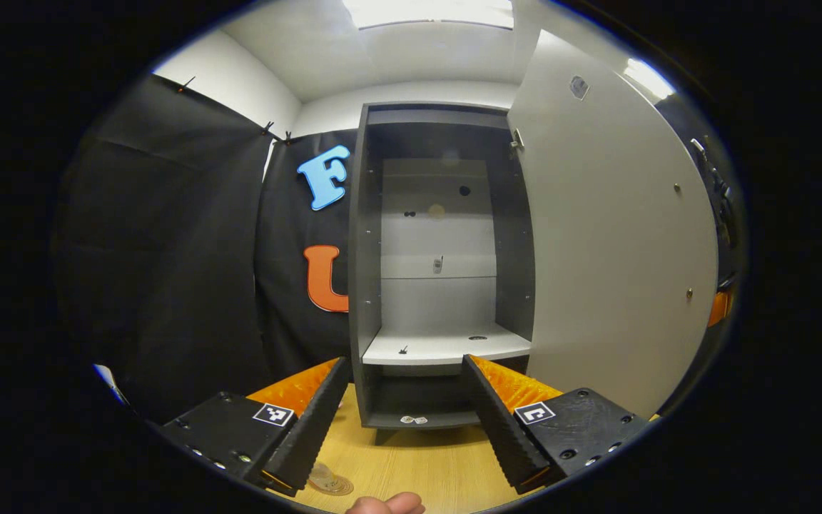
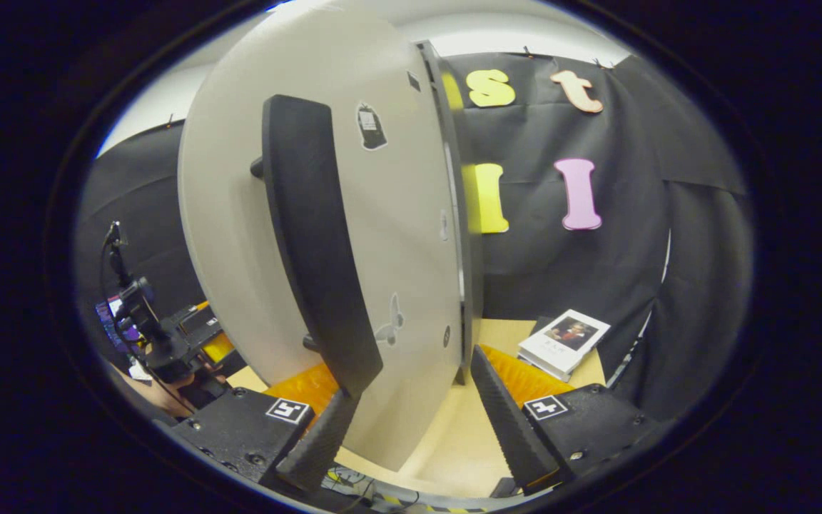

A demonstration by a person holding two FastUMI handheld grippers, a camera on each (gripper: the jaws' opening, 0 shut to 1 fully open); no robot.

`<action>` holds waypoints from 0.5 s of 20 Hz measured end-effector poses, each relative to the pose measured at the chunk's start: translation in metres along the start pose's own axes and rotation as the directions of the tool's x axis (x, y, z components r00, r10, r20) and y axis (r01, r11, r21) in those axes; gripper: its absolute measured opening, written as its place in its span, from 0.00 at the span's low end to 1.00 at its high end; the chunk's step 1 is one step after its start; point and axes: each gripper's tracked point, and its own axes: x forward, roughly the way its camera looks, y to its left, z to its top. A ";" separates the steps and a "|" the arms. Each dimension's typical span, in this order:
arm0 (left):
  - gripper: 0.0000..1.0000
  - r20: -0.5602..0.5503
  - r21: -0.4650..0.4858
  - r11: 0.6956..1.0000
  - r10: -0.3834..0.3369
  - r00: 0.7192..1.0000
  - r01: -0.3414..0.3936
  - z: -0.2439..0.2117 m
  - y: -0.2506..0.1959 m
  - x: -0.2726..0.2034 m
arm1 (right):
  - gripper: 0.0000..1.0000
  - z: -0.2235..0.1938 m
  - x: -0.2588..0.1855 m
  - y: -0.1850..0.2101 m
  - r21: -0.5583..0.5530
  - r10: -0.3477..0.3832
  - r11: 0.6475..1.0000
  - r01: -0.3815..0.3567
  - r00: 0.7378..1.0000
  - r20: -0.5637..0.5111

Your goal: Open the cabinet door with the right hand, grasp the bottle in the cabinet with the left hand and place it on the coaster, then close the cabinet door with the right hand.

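Left gripper view looked into the open cabinet (image 1: 439, 235), where the pale shelf (image 1: 447, 348) stood bare apart from small marks. The cabinet door (image 1: 611, 235) stood swung wide to the right. The left claw (image 1: 405, 421) hung released, its fingers spread wide and empty above the wooden surface (image 1: 418, 464). At the bottom edge, just beside the left finger, sat something clear and round, possibly the base of the bottle (image 1: 329, 482) resting on the coaster; the edge of the picture was too cramped to be sure. If it was the bottle, it looked like clear glass or plastic, so likely stiff, smooth and slippery, best taken round the middle of its body with both fingers square to it. A fingertip (image 1: 386, 504) showed beside it at the very bottom.

Right gripper view faced the outer side of the door (image 2: 411, 235), with its long dark handle (image 2: 318, 243) running upright. The right claw (image 2: 411, 421) was open, one finger near the handle's lower end, the other past the door's free edge, neither pressing. The door looked a light, rigid panel that should swing easily on its hinges; the handle was the natural place to hold. A book (image 2: 564, 343) lay on the surface beyond the door. The other gripper and the hand holding it (image 2: 168, 357) showed near the door's path.
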 end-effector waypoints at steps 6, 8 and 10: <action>0.96 -0.062 -0.013 0.998 0.055 0.997 -0.056 -0.026 0.030 -0.003 | 0.94 0.005 0.018 0.033 -0.084 0.033 0.996 -0.036 0.999 -0.027; 0.96 -0.069 -0.025 0.996 0.081 0.994 -0.083 -0.028 0.043 -0.002 | 0.94 0.006 0.022 0.038 -0.112 0.032 0.993 -0.034 0.999 -0.025; 0.96 -0.082 -0.031 0.993 0.113 0.990 -0.116 -0.033 0.057 -0.002 | 0.95 0.009 0.024 0.042 -0.153 0.007 0.988 -0.010 1.000 -0.018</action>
